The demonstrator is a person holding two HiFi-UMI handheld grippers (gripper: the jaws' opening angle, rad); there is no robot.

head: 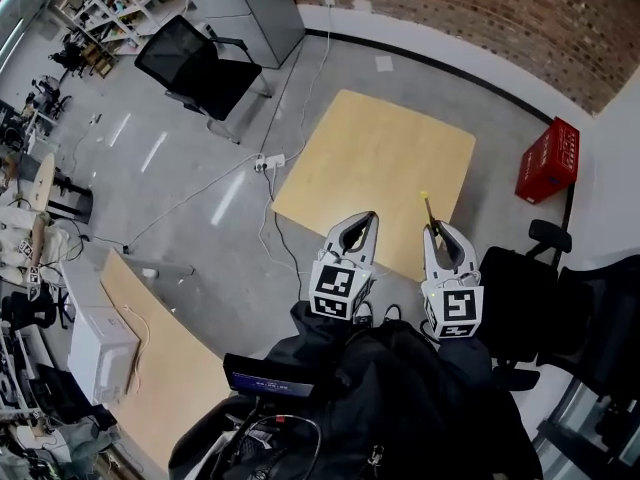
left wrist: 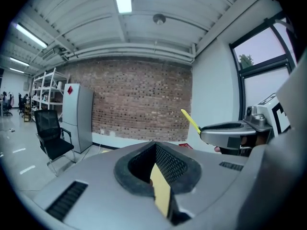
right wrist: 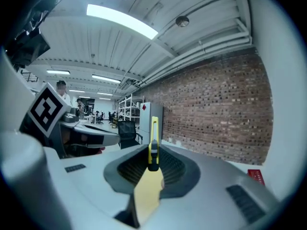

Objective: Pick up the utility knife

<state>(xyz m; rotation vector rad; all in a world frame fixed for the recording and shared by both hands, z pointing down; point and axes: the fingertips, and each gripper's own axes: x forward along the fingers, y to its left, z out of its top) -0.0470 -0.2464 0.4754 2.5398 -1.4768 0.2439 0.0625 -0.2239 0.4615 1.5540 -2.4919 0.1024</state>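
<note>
The utility knife (head: 427, 209) is slim and yellow with a black slider. It sticks out forward from my right gripper (head: 434, 230), which is shut on it above the near edge of the wooden table (head: 380, 158). In the right gripper view the knife (right wrist: 153, 138) stands upright between the dark pads of the right gripper (right wrist: 152, 153). My left gripper (head: 368, 218) hangs beside it on the left, jaws together with nothing in them. The left gripper view shows its own tips (left wrist: 156, 147) meeting, and the right gripper (left wrist: 230, 128) with the knife (left wrist: 191, 120) off to the right.
A red crate (head: 548, 160) stands on the floor right of the table. A black office chair (head: 195, 63) is at the far left, another black chair (head: 560, 308) close on the right. A power strip and cables (head: 270, 161) lie left of the table. A second desk (head: 160, 368) carries a white box (head: 100, 353).
</note>
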